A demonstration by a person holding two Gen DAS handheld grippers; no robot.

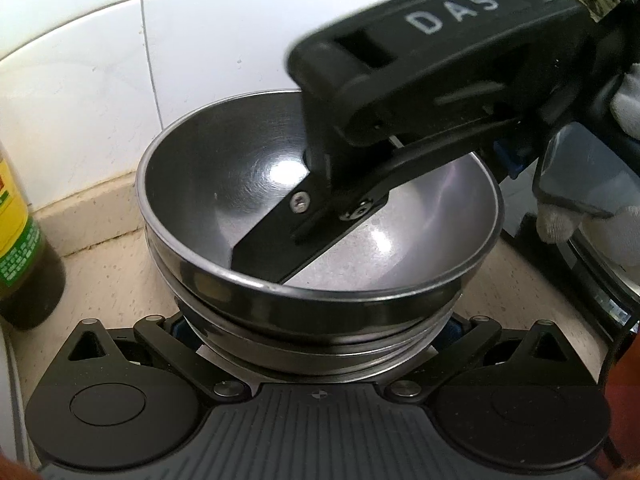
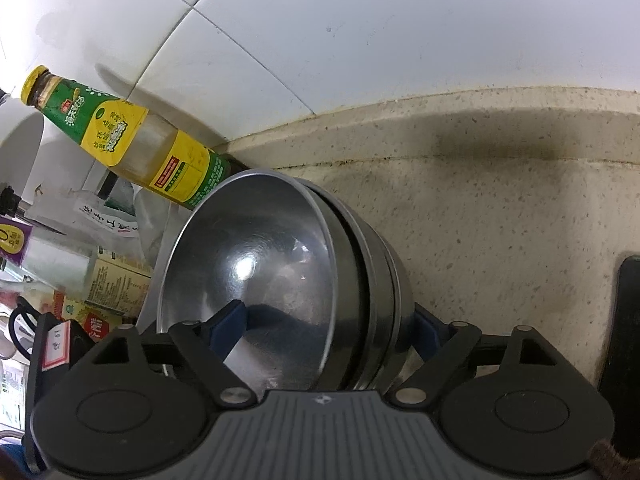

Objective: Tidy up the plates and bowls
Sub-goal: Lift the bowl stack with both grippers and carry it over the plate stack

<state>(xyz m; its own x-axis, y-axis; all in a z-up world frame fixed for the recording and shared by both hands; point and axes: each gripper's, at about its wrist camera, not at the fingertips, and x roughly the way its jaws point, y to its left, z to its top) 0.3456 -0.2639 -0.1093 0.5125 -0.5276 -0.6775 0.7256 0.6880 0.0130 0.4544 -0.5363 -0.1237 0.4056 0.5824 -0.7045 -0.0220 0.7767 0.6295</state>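
Observation:
A stack of steel bowls [image 1: 320, 264] stands on the beige counter close to the tiled wall. My left gripper [image 1: 316, 332] sits low with its open jaws on either side of the stack's base. My right gripper [image 1: 256, 244] reaches in from the upper right, one finger inside the top bowl. In the right wrist view the stack of bowls [image 2: 280, 280] fills the gap of my right gripper [image 2: 332, 328]. One blue fingertip [image 2: 230, 320] lies inside the top bowl and the other outside the stack; whether they press the rims cannot be told.
A yellow-and-green sauce bottle [image 2: 132, 136] stands left of the bowls by the wall and also shows in the left wrist view [image 1: 20, 232]. Packets and boxes [image 2: 80, 264] crowd the counter further left. A dark appliance [image 1: 592, 272] stands right of the bowls.

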